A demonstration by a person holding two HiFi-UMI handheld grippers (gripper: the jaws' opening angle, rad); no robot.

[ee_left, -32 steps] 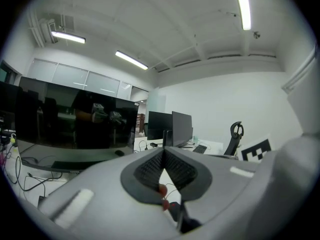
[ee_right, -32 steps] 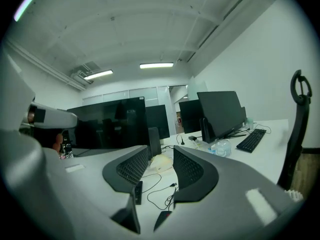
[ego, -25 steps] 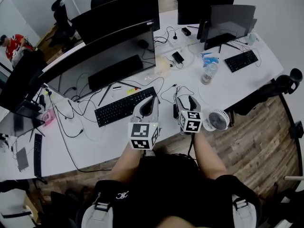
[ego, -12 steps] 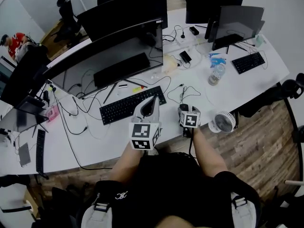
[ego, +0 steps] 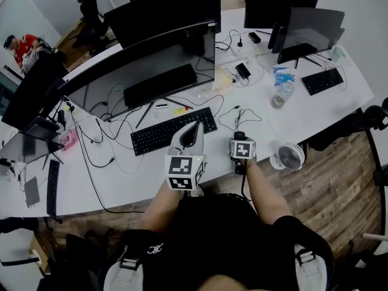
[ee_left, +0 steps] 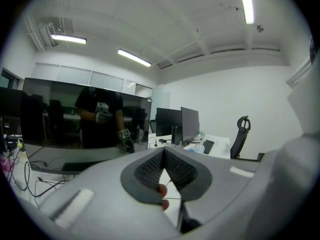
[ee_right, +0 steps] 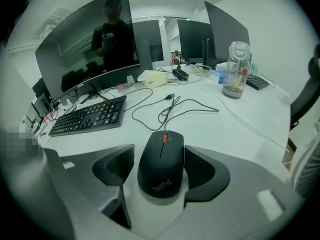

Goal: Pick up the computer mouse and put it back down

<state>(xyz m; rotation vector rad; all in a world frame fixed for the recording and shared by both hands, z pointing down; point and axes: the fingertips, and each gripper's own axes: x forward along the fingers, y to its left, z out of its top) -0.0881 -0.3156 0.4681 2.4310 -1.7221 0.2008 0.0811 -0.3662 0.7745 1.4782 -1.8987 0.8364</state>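
Observation:
The black computer mouse (ee_right: 161, 164) with a red scroll wheel lies flat on the white desk (ee_right: 240, 134), its cable (ee_right: 175, 104) curling away behind it. My right gripper (ee_right: 159, 154) stands open around it, a gap showing at the left pad and the right pad close beside the mouse's side. In the head view the right gripper (ego: 239, 139) is low over the desk right of the keyboard (ego: 173, 130), and the mouse is mostly hidden under it. My left gripper (ego: 195, 126) is held above the keyboard's right end, jaws shut with nothing between them (ee_left: 163, 156).
A curved monitor (ego: 145, 71) stands behind the keyboard (ee_right: 87, 115). A water bottle (ego: 282, 94) and a small white fan (ego: 290, 155) stand to the right. More monitors, a second keyboard (ego: 322, 80) and loose cables lie at the back. The desk's front edge is close to my body.
My right gripper has dropped from a raised pose down to the desk surface, and its jaws stand apart around the mouse. The left gripper has stayed in place.

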